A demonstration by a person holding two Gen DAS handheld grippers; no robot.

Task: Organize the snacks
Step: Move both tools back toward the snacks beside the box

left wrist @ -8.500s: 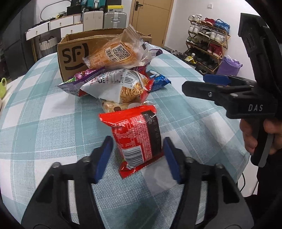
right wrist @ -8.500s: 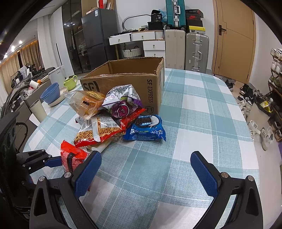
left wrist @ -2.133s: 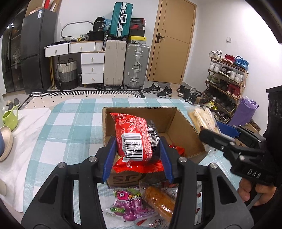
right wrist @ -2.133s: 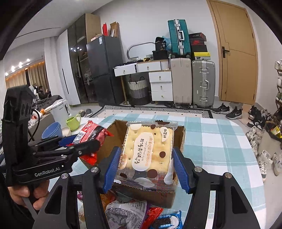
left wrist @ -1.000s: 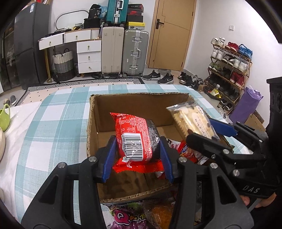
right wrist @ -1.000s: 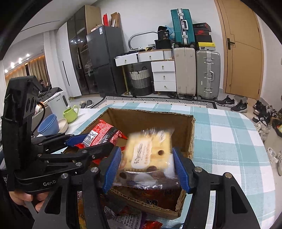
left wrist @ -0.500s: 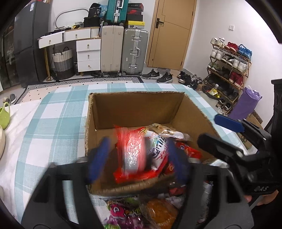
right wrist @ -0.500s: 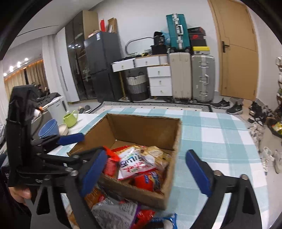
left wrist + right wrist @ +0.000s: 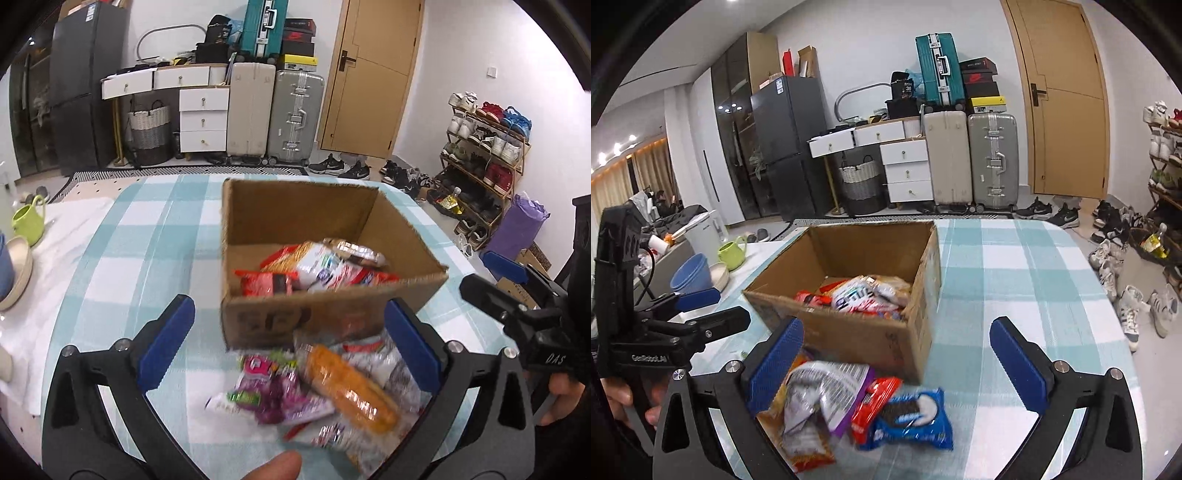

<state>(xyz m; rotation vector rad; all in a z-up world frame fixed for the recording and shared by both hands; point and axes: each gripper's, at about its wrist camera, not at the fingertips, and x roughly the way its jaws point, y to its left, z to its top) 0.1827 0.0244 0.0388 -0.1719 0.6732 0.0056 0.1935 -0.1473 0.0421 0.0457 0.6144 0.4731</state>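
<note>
We see both grippers with jaws spread wide and nothing between the pads: the left gripper (image 9: 288, 345) is still opening, the right gripper (image 9: 895, 356) has all but stopped. The cardboard box (image 9: 332, 317) sits on the checked tablecloth (image 9: 155, 236), open at the top, with several snack packs (image 9: 317, 269) lying inside, red and white wrappers mostly; their print is too blurred for us to read. The box front shows a dark logo, smeared by motion, unreadable in the left wrist view. More snacks lie on the cloth just in front of the box: a purple pack (image 9: 273, 395), an orange pack (image 9: 347, 387) in clear wrap, a silvery bag (image 9: 820, 398), a red pack (image 9: 873, 406) and a blue cookie pack (image 9: 908, 417) picturing dark sandwich cookies, name not legible. Writing we can read: "DAS" on the right gripper's body in the left wrist view, "GenRobot.AI" on the left gripper's body (image 9: 650, 357) in the right wrist view. A hand (image 9: 565, 398) grips the right gripper's handle. A green mug (image 9: 733, 251) and blue bowls (image 9: 691, 277) stand left of the box, well apart from it.
</note>
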